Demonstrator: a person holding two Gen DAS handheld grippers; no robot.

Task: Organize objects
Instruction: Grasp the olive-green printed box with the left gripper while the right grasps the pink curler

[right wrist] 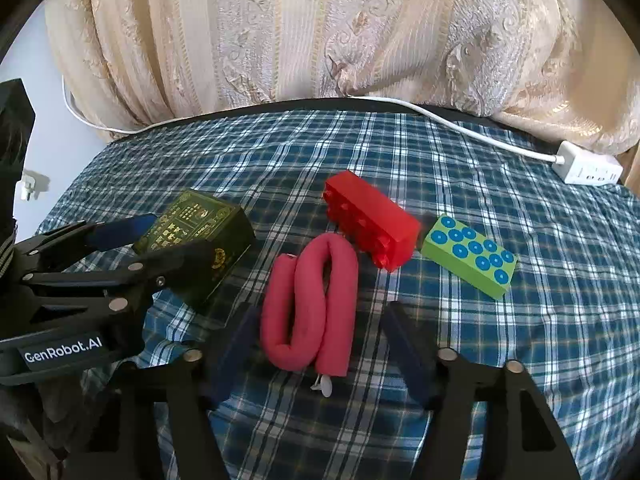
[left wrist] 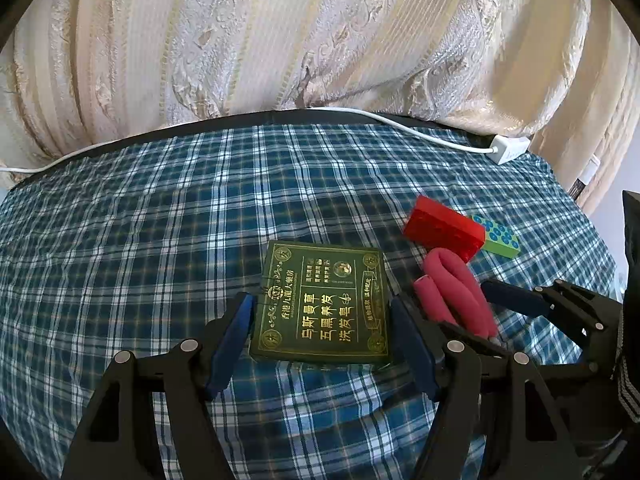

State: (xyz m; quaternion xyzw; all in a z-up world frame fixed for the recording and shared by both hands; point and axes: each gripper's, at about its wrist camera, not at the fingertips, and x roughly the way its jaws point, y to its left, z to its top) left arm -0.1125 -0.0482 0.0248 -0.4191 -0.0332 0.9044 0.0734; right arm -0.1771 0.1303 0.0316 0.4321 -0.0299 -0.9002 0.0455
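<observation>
A dark green box with gold lettering (left wrist: pixel 324 302) lies flat on the plaid cloth between the open fingers of my left gripper (left wrist: pixel 322 320), which straddles its near end without a clear squeeze. The box also shows in the right wrist view (right wrist: pixel 196 240), with the left gripper (right wrist: pixel 160 236) around it. A folded pink foam roller (right wrist: pixel 312 304) lies between the open fingers of my right gripper (right wrist: pixel 320 336). Behind it sit a red toy brick (right wrist: pixel 372 224) and a green block with blue dots (right wrist: pixel 470 260). In the left wrist view the roller (left wrist: pixel 456 292), the brick (left wrist: pixel 444 228) and the block (left wrist: pixel 500 240) lie to the right.
The blue plaid cloth (right wrist: pixel 520 360) covers the surface. A white power strip (right wrist: pixel 588 168) with its cable (left wrist: pixel 420 128) lies along the far edge. Cream patterned curtains (left wrist: pixel 280 40) hang behind. The right gripper's body (left wrist: pixel 560 312) is at the right of the left wrist view.
</observation>
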